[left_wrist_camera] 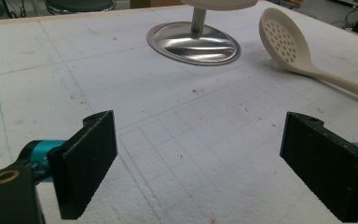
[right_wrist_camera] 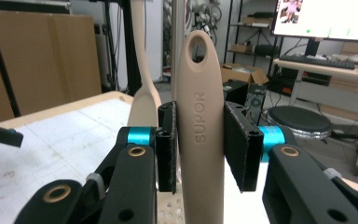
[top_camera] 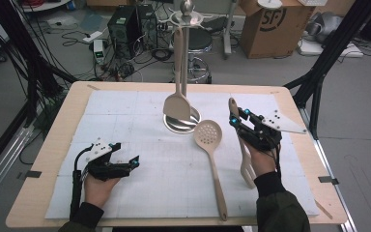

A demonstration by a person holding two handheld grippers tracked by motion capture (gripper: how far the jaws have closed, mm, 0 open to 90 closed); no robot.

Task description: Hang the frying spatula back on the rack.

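Lettering "SUPOR" on spatula handle (right_wrist_camera: 199, 135) — right gripper (right_wrist_camera: 199, 149) clamps it.

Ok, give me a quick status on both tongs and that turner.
Right tongs shut on slotted turner handle. Left tongs open, idle over the mat. Skimmer lies beside; rack ahead already holds one spatula.

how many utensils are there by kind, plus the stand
Solid spatula, hanging on the stand: 1
Perforated skimmer spoon, lying on the table: 1
Slotted turner, handle clamped in the right gripper: 1
Metal utensil stand: 1
Total: 4
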